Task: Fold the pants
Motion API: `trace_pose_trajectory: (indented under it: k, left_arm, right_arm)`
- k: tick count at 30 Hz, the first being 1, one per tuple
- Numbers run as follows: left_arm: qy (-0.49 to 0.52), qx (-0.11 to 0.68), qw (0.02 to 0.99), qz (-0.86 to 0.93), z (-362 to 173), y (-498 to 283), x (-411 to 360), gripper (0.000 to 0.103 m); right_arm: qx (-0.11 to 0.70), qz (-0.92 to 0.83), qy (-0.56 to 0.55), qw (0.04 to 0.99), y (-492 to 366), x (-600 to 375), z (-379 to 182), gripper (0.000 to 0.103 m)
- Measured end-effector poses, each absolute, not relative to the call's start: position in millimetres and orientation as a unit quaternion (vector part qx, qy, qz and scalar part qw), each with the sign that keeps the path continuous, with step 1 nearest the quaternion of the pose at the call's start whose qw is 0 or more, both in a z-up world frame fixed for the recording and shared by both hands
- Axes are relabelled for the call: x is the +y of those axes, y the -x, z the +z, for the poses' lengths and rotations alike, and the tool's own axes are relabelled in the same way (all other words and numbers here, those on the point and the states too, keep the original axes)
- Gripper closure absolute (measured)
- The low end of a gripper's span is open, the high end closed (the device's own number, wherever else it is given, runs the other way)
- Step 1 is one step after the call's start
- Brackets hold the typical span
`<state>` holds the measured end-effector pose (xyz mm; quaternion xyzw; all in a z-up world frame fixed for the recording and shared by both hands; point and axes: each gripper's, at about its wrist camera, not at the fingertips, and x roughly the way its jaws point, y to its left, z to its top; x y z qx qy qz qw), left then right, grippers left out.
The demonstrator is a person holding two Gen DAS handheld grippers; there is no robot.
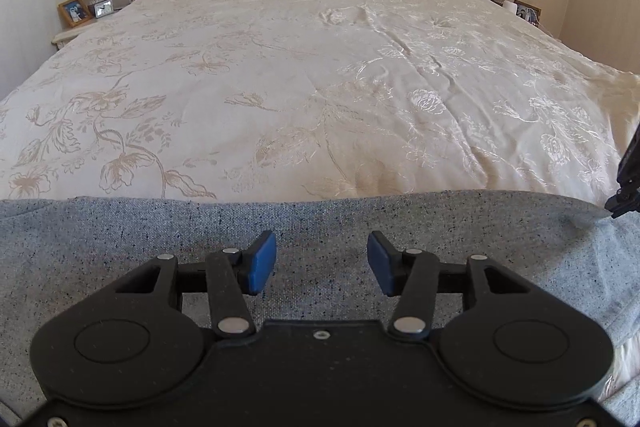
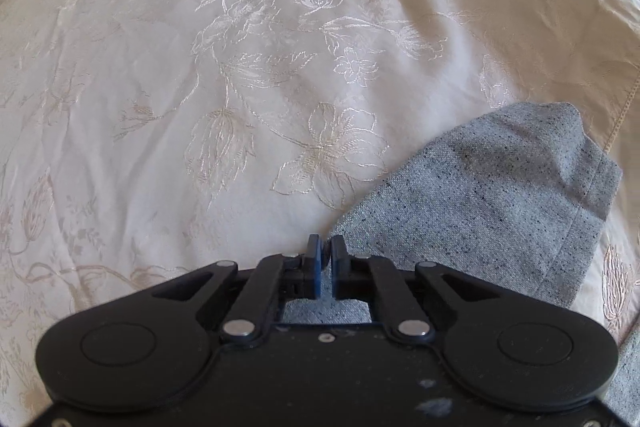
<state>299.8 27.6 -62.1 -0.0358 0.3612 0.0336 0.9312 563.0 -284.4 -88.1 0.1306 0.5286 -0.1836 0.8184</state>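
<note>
The speckled grey-blue woven pants (image 1: 280, 227) lay flat across the near edge of the cream floral-embroidered bedspread (image 1: 280, 87), spread wide from left to right; the left gripper (image 1: 322, 259) hovered just over the cloth with its blue-padded fingers (image 1: 262, 261) spread well apart and nothing between them; over on the right wrist view, the right gripper (image 2: 326, 261) had its pads all but closed, seemingly pinching the fabric's edge right at the tips, though the bite itself was hard to make out; a hemmed end of the garment (image 2: 520, 187) ran off to the right toward the bedspread's edge; the cloth looked soft, light and limp, likely to sag and drag rather than hold a line; a firm pinch at the hem or an outer edge, both layers caught together, seemed the sensible grip, with the bedspread's sheen suggesting it could slide.
</note>
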Motion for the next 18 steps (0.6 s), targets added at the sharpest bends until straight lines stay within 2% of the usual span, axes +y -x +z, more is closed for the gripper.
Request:
trace_pose_trajectory:
  k: [11,18]
  left_arm:
    - [0.009,0.32,0.947,0.015,-30,-269,8,0.045]
    - [0.034,0.401,0.914,-0.055,-34,-249,14,0.045]
  right_arm:
    - [0.493,-0.136,-0.204,0.835,-470,-328,-55,0.1]
    - [0.449,-0.122,-0.225,0.856,-389,-355,-34,0.102]
